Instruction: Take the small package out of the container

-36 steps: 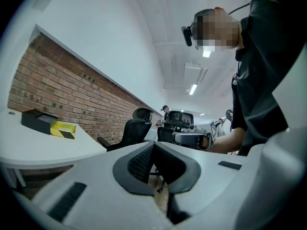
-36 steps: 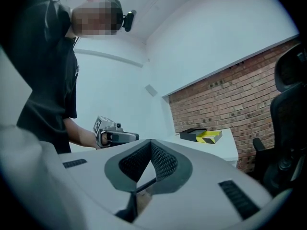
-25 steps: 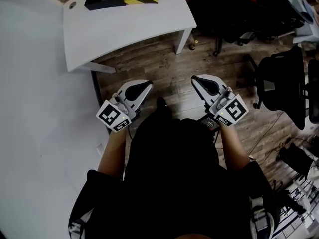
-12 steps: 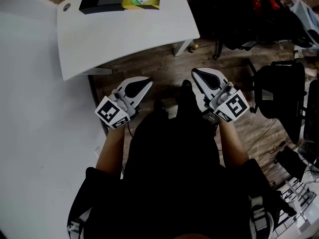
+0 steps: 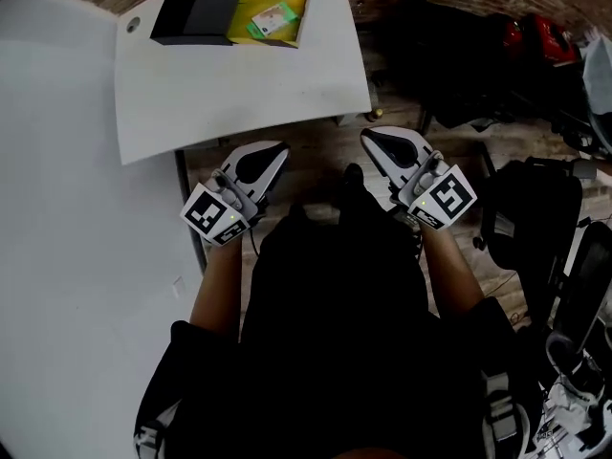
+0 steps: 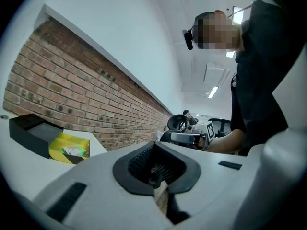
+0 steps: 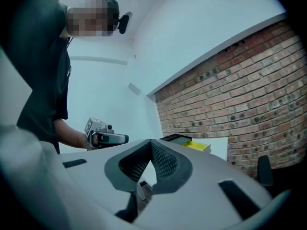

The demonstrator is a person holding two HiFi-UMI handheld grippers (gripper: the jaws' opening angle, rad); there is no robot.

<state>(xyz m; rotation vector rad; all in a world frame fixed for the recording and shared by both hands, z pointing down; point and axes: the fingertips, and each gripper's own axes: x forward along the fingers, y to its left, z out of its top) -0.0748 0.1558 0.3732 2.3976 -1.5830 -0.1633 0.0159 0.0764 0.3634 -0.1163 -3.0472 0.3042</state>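
**Both tongs pinched empty, package far up the table**

We're looking down past a dark shirt, and both tools hang just short of the near edge of the smooth white table (image 5: 239,84). The left gripper (image 5: 277,148), a white plastic wedge, has its ribbed black pads pressed together with nothing between them. The right gripper (image 5: 370,138) is pinched closed the same way, also empty.

At the table's far end sits the shallow yellow container (image 5: 251,3), open-topped, right beside a matte black box (image 5: 196,12). Inside it lies the small package (image 5: 273,17), flat, green and white, its print too small to read. It's well apart from both tongs, ahead of them and a little over on the left one's side. Our own body hides much of the wooden plank floor (image 5: 316,151).
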